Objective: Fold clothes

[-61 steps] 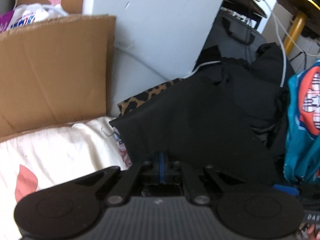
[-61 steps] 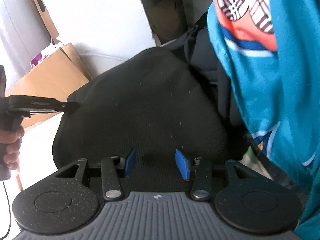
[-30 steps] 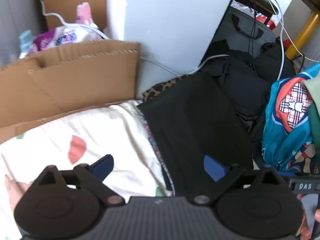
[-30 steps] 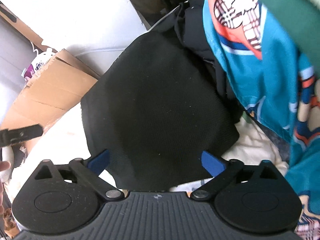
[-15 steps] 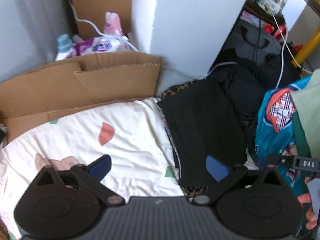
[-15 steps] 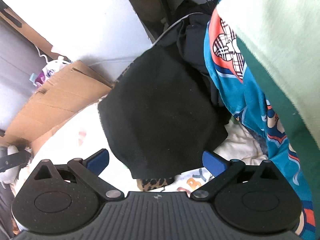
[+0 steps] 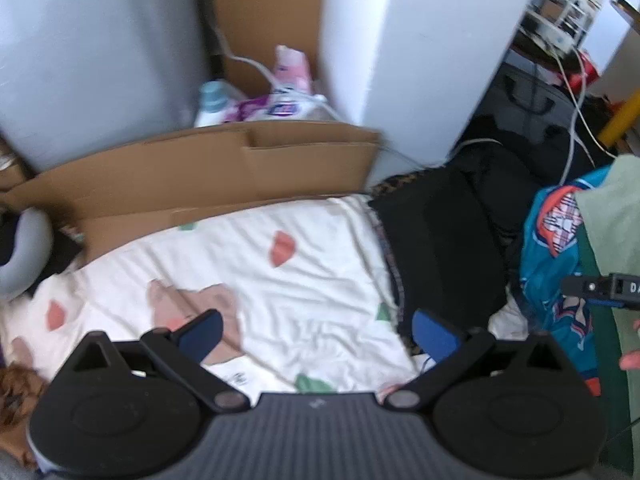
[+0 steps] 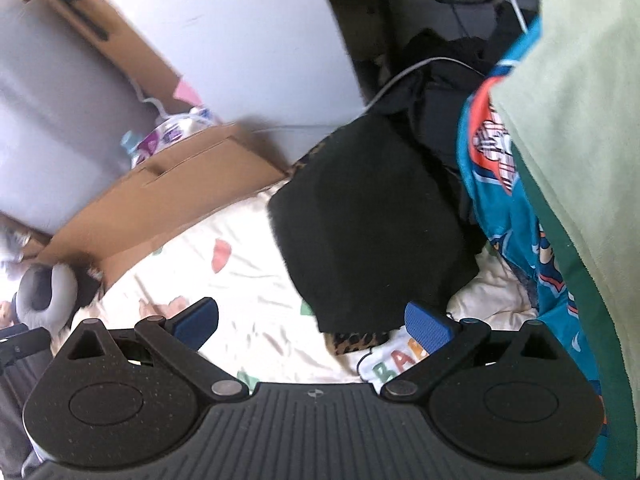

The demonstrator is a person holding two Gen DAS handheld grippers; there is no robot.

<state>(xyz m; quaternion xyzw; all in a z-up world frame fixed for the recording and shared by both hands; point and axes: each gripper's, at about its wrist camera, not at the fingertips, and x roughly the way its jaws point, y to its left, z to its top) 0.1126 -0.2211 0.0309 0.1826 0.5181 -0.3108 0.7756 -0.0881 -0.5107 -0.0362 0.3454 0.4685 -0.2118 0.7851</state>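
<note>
The left gripper [image 7: 316,330] hangs above a cream sheet [image 7: 304,280] printed with coloured shapes, its jaws spread wide and holding nothing. The right gripper [image 8: 314,322] is likewise wide apart and empty, raised over the same sheet.

A folded black garment [image 8: 372,224] lies flat on the sheet's right side, seen in the left wrist view [image 7: 436,248] just beyond the right blue pad. Under it a leopard-print piece [image 8: 356,342] pokes out at the near edge, and again at the far corner. Beside that, a white cloth with coloured letters [image 8: 394,362] sits close to the right gripper's right pad (only a few letters can be read).

To the right of the black garment is a teal garment [image 8: 504,200] with an orange and plaid print, and over it drapes a pale green cloth [image 8: 580,120] with a dark green band. Behind, more dark clothes [image 7: 496,168] are heaped, with a white cable [image 7: 576,104] running across them.

A flattened cardboard box [image 7: 224,172] stands along the sheet's far edge, against a white wall [image 7: 400,48]. Behind the cardboard are a bottle [image 7: 214,100] and plastic packs [image 7: 288,92]. A grey neck pillow [image 8: 48,296] rests at the sheet's left end.

In the left wrist view the other gripper's black body and a fingertip [image 7: 630,358] show at the right edge.
</note>
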